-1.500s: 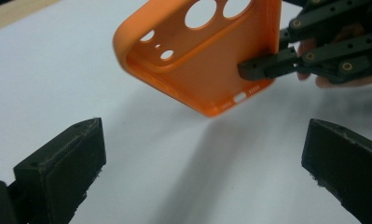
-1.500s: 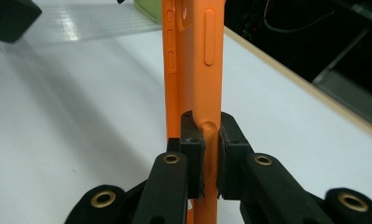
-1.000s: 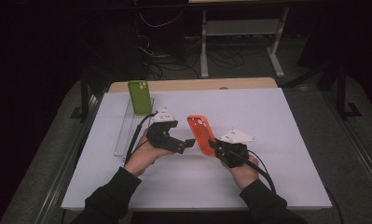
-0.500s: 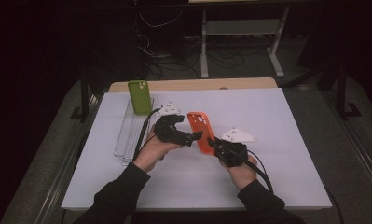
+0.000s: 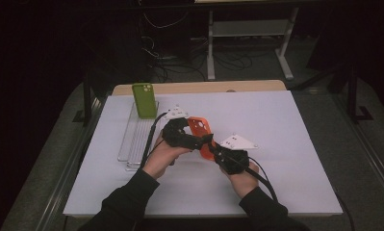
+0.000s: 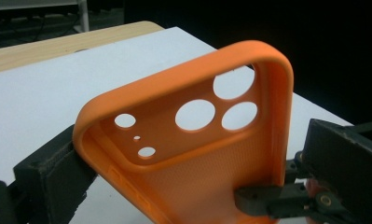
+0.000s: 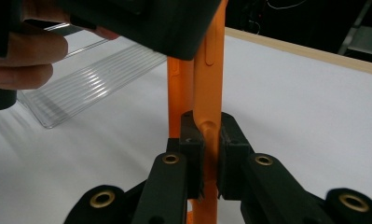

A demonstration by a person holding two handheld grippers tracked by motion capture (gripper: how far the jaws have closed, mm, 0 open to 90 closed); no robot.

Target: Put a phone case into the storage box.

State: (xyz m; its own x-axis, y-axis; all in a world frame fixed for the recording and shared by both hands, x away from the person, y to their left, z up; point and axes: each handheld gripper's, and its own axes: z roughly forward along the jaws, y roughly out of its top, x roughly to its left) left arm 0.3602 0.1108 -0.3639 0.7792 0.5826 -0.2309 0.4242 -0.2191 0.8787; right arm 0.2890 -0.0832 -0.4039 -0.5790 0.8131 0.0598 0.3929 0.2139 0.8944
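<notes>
An orange phone case with several camera holes is held up off the white table between both hands. My right gripper is shut on the case's lower side wall; its pads pinch the orange edge. My left gripper straddles the case across its width near the camera end. One jaw rests on one side of the case, while a narrow gap shows at the other jaw. Behind the case's lower edge there, one finger of the right gripper shows.
A green phone case stands upright at the far end of a clear ribbed rack on the table's left; the rack lies just beyond the left hand. A wooden strip runs along the far edge. Bare white tabletop lies to the right.
The left gripper has shifted slightly right and away from me, bringing its jaws around the orange case. The right gripper and the case have stayed in place.
</notes>
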